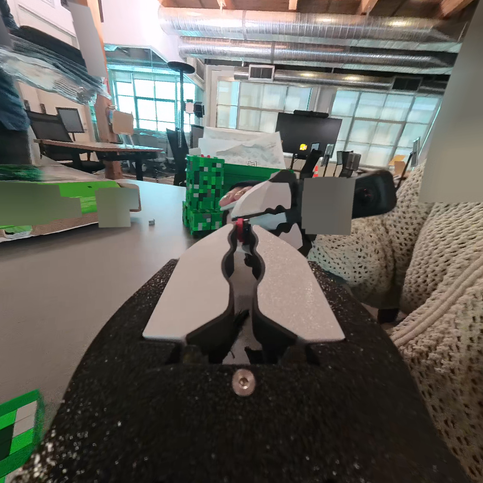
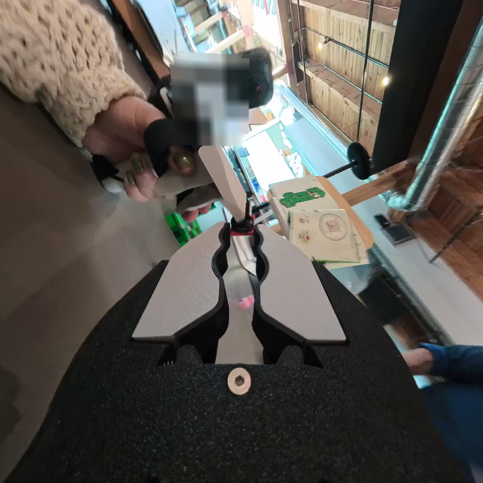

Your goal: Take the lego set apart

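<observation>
No writing can be made out in either view. The green box (image 1: 78, 198) on the table and the booklets (image 2: 326, 232) carry print, but it is blurred or too small to read. Grey patches cover parts of the box and both grippers' bodies.
</observation>
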`<state>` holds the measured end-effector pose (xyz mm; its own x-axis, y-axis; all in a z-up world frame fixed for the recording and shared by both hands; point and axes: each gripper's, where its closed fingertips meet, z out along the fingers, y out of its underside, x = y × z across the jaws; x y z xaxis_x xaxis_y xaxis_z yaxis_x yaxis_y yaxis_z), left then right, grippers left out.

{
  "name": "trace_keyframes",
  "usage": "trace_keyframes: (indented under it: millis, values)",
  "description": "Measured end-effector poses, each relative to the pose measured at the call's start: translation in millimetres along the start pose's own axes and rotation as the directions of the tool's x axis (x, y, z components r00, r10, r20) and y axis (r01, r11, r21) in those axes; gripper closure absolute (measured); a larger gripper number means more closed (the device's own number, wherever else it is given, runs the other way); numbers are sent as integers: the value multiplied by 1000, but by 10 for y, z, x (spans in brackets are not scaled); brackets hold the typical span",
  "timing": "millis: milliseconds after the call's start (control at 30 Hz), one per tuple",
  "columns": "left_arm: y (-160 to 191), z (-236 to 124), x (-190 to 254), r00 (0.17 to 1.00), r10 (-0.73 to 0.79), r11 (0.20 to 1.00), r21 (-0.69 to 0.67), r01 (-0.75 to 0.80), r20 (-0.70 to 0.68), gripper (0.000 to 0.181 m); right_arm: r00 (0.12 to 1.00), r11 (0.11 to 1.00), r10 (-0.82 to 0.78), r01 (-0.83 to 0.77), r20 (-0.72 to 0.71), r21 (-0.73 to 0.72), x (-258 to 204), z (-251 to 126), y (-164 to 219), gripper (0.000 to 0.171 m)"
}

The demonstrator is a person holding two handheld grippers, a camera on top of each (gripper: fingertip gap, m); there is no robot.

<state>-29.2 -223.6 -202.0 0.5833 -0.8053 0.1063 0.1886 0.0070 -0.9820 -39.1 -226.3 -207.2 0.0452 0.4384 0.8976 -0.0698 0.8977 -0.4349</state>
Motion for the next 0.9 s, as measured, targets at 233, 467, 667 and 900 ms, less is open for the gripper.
trace_keyframes:
  millis: [233, 467, 667, 900]
  values:
    - [-92, -87, 75, 997, -4, 998, 62, 9, -72, 175, 643, 655, 668, -747, 376, 114, 65, -103, -239, 155]
    - [-57, -87, 153, 993, 21, 999, 45, -16, -117, 174, 304, 370, 804, -929, 511, -28, 43, -114, -204, 159]
    - [-33, -89, 178, 991, 24, 999, 31, -20, -132, 174, 210, 312, 797, -946, 566, -89, -30, -128, -243, 165]
    - [-23, -94, 186, 990, 13, 1000, 22, -10, -144, 174, 156, 273, 794, -955, 587, -115, -42, -138, -245, 164]
